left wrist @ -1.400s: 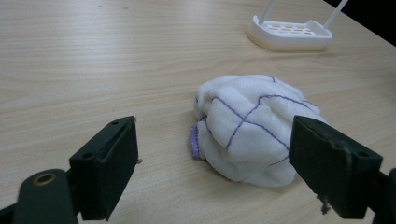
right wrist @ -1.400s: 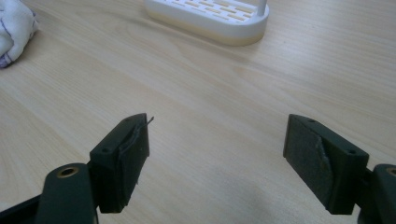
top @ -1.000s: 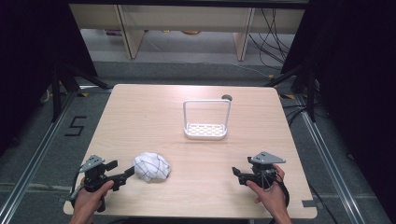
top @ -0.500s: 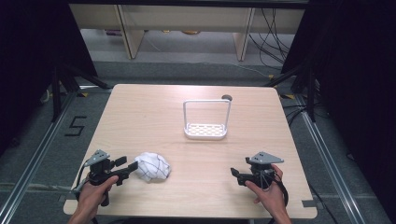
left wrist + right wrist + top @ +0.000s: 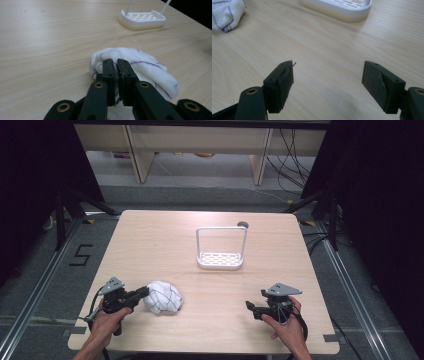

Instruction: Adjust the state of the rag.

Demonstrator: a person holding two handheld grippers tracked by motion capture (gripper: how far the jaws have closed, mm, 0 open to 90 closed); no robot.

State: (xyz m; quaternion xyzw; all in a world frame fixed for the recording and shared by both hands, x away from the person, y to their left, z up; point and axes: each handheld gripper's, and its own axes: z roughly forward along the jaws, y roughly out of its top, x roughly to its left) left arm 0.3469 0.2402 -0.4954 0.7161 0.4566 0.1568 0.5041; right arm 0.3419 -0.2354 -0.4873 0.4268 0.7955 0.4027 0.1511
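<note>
Both grippers sat low on the table (image 5: 150, 235); left gripper (image 5: 141, 293) had just closed, pinching the white cloth (image 5: 163, 297) at its 9 o'clock edge; right gripper (image 5: 248, 306) stood spread, holding nothing.

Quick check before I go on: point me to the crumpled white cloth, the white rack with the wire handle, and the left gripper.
Crumpled white cloth with purple lines (image 5: 165, 297), high view, top of the bundle.
White perforated rack with a wire handle (image 5: 220, 260), high view, its slotted base.
Left gripper (image 5: 117, 65), left gripper view, between its tips, shut on a fold of the cloth.

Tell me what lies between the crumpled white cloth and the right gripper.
Bare wooden tabletop separates the cloth from the right gripper, seen in the high view.
</note>
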